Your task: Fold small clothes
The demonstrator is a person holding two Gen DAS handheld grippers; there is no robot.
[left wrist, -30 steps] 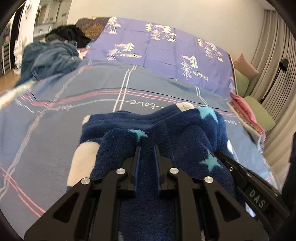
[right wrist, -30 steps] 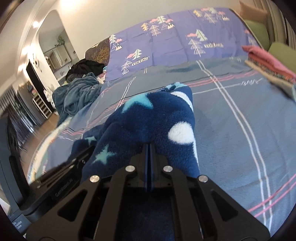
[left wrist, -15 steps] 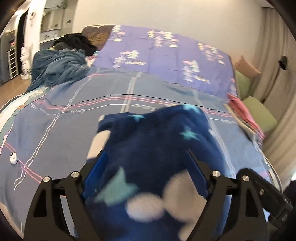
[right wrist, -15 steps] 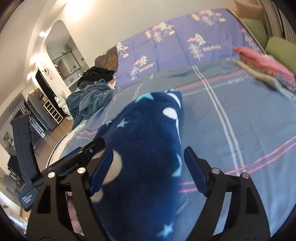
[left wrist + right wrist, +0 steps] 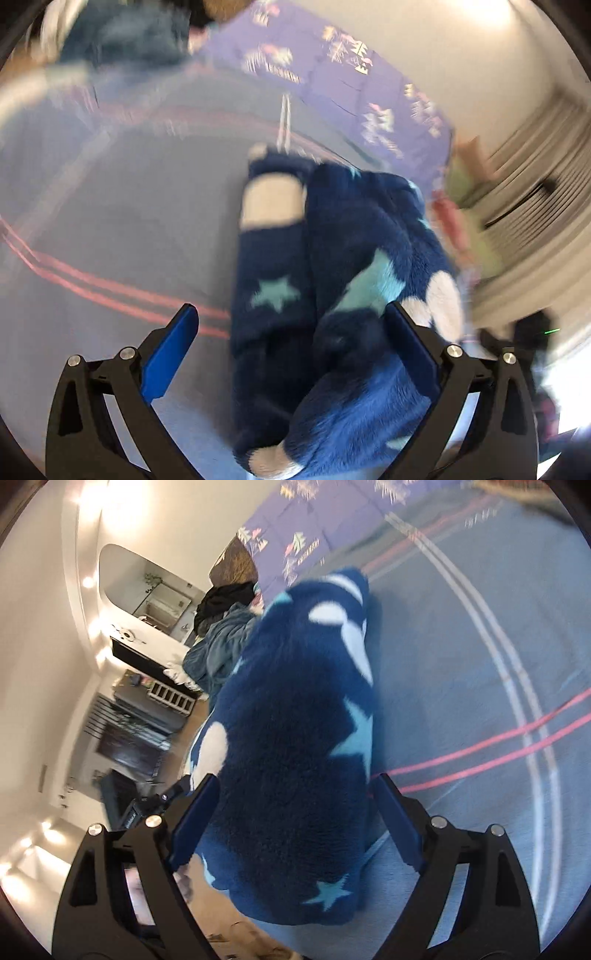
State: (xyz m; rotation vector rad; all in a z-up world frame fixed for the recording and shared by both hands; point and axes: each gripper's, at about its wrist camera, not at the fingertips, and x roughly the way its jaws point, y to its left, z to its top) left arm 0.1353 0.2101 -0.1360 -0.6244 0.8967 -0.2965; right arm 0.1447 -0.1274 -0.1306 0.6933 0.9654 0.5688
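Observation:
A navy fleece garment with teal stars and white spots [image 5: 332, 280] lies folded in a bundle on the grey-blue bedsheet [image 5: 122, 206]. It also shows in the right wrist view [image 5: 291, 731]. My left gripper [image 5: 291, 325] is open, its blue-padded fingers wide on either side of the garment's near end, gripping nothing. My right gripper [image 5: 295, 797] is open too, straddling the near end of the bundle. The left view is blurred by motion.
A purple tree-print cover [image 5: 332, 74] lies at the far end of the bed. A teal blanket heap [image 5: 218, 642] and dark clothes [image 5: 225, 598] sit at the bed's left. Green and pink cushions [image 5: 465, 184] lie at the right edge. The other gripper [image 5: 147, 805] shows low left.
One second ago both grippers were shut on the fleece garment. They opened and let it go; now both stand wide open and have tilted, the views rolling sideways.

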